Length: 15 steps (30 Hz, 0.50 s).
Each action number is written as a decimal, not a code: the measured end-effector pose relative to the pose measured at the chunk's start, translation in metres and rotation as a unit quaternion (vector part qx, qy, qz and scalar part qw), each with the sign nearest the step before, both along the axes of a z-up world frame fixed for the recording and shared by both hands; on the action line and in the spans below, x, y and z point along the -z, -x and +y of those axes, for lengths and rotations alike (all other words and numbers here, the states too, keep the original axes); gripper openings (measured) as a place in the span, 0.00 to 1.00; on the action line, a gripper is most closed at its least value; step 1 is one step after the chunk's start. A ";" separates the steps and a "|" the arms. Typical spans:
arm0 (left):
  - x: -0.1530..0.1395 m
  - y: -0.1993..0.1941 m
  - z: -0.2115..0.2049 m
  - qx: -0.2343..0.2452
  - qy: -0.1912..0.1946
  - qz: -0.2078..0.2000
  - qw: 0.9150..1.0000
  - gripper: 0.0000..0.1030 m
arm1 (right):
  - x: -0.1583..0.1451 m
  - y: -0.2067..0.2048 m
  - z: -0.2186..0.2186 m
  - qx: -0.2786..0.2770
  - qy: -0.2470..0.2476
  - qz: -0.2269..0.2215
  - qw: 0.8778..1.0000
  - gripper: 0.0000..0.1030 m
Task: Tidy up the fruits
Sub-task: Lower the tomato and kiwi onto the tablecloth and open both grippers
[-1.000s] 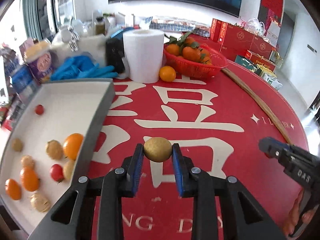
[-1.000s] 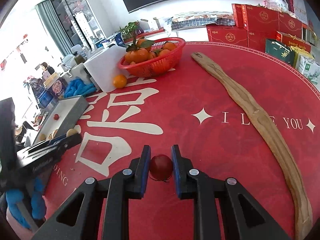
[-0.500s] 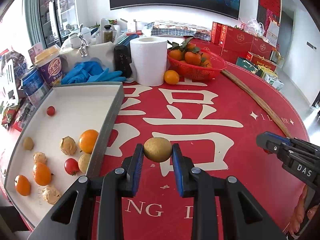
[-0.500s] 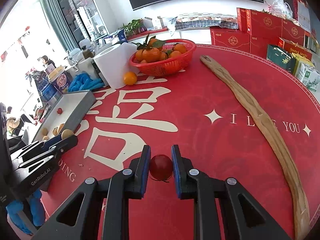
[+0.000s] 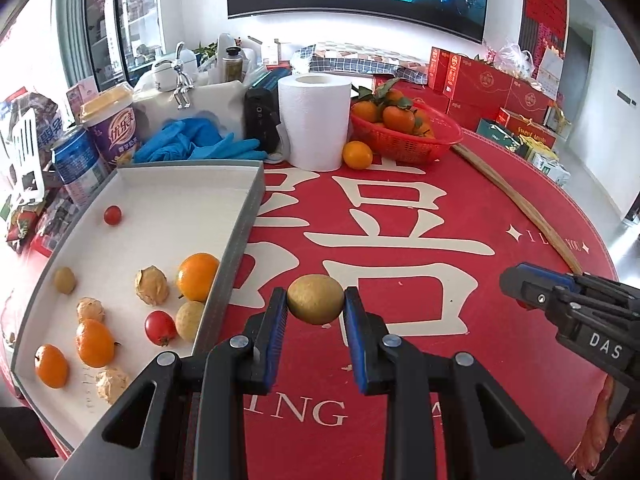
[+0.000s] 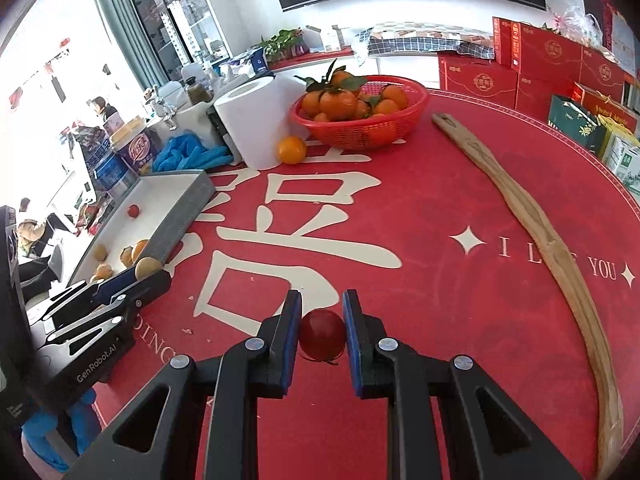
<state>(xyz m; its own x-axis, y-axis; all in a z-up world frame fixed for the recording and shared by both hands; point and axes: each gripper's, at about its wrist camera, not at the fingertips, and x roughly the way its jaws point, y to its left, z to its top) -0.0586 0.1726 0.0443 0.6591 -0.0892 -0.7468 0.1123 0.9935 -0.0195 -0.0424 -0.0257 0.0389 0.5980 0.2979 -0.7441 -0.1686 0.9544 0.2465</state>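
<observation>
The left hand-held gripper (image 5: 315,312) is grasping a round yellow-brown fruit (image 5: 315,299). The fruit sits between the two blue pads, touching both, near their front ends. It is held above the red tabletop (image 5: 400,216), just to the right of the grey wall of the white tray (image 5: 236,240).

Inside the tray lie several small fruits: an orange one (image 5: 198,276) close to the right wall, two cherry tomatoes (image 5: 160,327), some pale husked fruits (image 5: 151,285) and more small oranges (image 5: 94,343) toward the near end.

The right hand-held gripper (image 6: 322,322) is grasping a red cherry tomato (image 6: 322,334). The tomato is pressed between both blue pads, at their middle part, and it is low over the red tabletop. Whether it touches the cloth I cannot tell. In the left wrist view this gripper appears at the right edge, well apart from the tray.

At the far side of the tabletop stands a red basket (image 6: 360,130) with oranges and leaves. One single orange (image 6: 292,150) lies just beside the basket, next to a white paper roll (image 6: 252,120). A long wooden strip (image 6: 532,216) lies along the right side of the tabletop.
</observation>
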 end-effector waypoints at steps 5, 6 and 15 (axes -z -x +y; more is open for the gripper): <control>0.002 0.001 0.004 -0.001 0.003 0.003 1.000 0.30 | 0.000 -0.001 0.009 -0.008 0.005 0.004 1.000 0.22; 0.002 0.002 0.005 -0.001 0.004 0.003 1.000 0.30 | 0.000 -0.001 0.010 -0.009 0.005 0.005 1.000 0.22; 0.013 -0.002 -0.001 0.007 0.010 0.019 1.000 0.30 | 0.005 -0.004 0.020 -0.008 0.027 0.009 1.000 0.22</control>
<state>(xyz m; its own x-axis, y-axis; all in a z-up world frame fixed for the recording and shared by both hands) -0.0571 0.1715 0.0309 0.6286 -0.1131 -0.7694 0.1254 0.9912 -0.0432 -0.0389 -0.0053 0.0343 0.5802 0.2663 -0.7697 -0.1795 0.9636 0.1981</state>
